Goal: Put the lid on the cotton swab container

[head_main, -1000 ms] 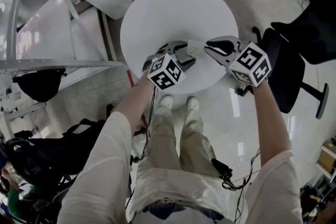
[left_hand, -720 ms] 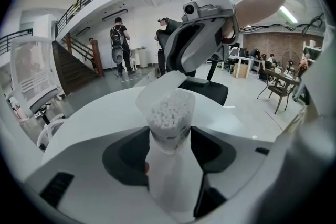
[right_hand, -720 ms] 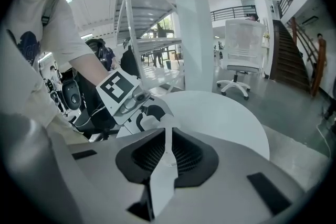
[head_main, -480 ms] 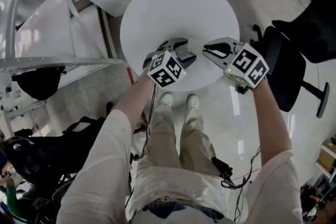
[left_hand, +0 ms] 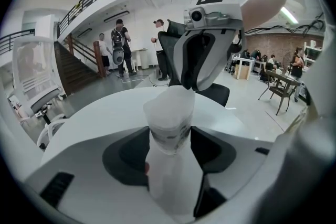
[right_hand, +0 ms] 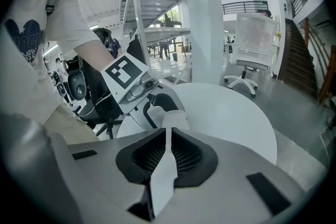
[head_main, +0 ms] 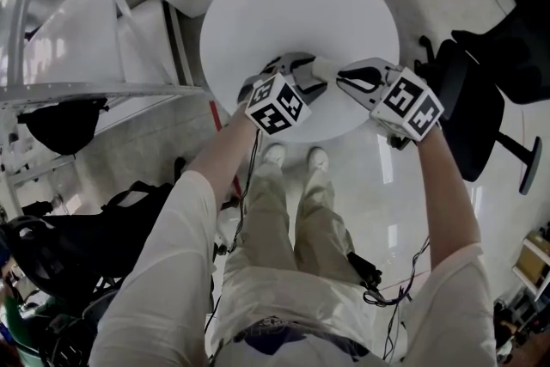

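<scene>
- Two grippers meet over the near part of the round white tabletop (head_main: 292, 4), tips pointing at each other.
- We see the left gripper (left_hand: 169, 139) clamped on the cotton swab container (left_hand: 169, 123), a translucent white tub with a printed band. Its dark pads press on both sides, and the jaws stand fairly wide around it.
- From the head view, the left gripper (head_main: 311, 75) carries the container (head_main: 325, 66) clear of the tabletop, its open end turned right.
- We find the right gripper (right_hand: 167, 152) pinched nearly together on the lid (right_hand: 161, 181), a thin white piece held edge-on between the ribbed pads.
- Seen from above, the right gripper (head_main: 344, 76) brings its tip right up to the container's end.
- In the left gripper view, that tip touches the far end of the container; we cannot tell whether the lid is seated.
- Right of the tabletop, a black office chair (head_main: 494, 56) stands on the glossy floor.
</scene>
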A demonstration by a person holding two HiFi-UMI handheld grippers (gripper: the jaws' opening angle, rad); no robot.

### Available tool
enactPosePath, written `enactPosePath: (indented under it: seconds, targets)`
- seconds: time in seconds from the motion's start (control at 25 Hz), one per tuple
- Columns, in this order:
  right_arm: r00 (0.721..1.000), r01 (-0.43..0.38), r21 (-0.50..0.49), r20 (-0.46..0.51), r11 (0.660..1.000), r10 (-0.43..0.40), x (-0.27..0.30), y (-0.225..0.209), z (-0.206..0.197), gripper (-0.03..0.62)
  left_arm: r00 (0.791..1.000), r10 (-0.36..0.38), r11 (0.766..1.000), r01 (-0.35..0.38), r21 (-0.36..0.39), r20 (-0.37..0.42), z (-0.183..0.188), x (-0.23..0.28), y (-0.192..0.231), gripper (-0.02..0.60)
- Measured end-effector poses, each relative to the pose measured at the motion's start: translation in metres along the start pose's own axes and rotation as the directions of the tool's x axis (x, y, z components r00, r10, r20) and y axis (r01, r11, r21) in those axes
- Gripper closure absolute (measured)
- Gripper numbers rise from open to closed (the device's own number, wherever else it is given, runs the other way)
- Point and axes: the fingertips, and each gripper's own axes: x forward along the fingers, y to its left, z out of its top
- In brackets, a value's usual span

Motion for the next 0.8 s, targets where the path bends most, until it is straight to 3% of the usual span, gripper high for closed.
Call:
enactPosePath:
  seconds: [0.44,0.8]
  targets:
    - [1.0,0.002,0.02,0.009,1.0,-0.002,0.0002,-0.0004,-0.0037,0.553,1.0,-0.002,1.0,0.002,0.01,0.001,0.0006,0.001,-0.0014,0.341]
    - [0.998,0.01,-0.073,-0.063,0.997,-0.014,0.0034,0.0022,-0.0037,0.553,1.0,-0.003,1.0,0.003,0.013,-0.003,-0.0006,0.0005,-0.0007,0.341]
